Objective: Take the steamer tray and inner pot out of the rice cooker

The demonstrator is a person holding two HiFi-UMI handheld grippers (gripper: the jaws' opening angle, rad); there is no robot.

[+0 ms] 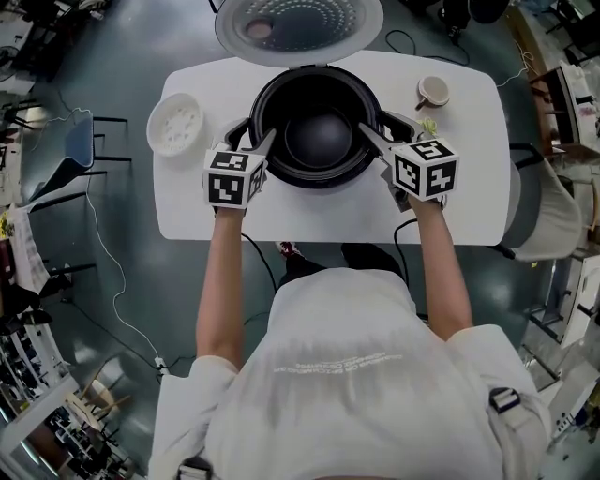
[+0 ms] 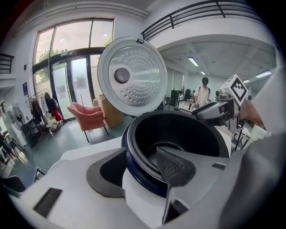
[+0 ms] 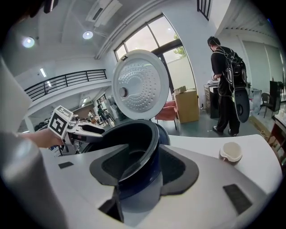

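The rice cooker stands mid-table with its lid (image 1: 300, 23) tipped back and the black inner pot (image 1: 319, 131) seated in it. A white perforated steamer tray (image 1: 175, 124) lies on the table to the cooker's left. My left gripper (image 1: 255, 138) straddles the pot's left rim, one finger inside the pot (image 2: 178, 129) and one outside the cooker's wall. It is open (image 2: 138, 172), with a gap at the inner pad. My right gripper (image 1: 380, 129) straddles the right rim of the pot (image 3: 134, 138) the same way, open (image 3: 147, 174).
A small cup (image 1: 433, 91) sits on the white table (image 1: 328, 220) at the back right. Chairs stand at both ends of the table, and a power cord runs across the floor at the left. A person (image 3: 228, 89) stands far behind the table.
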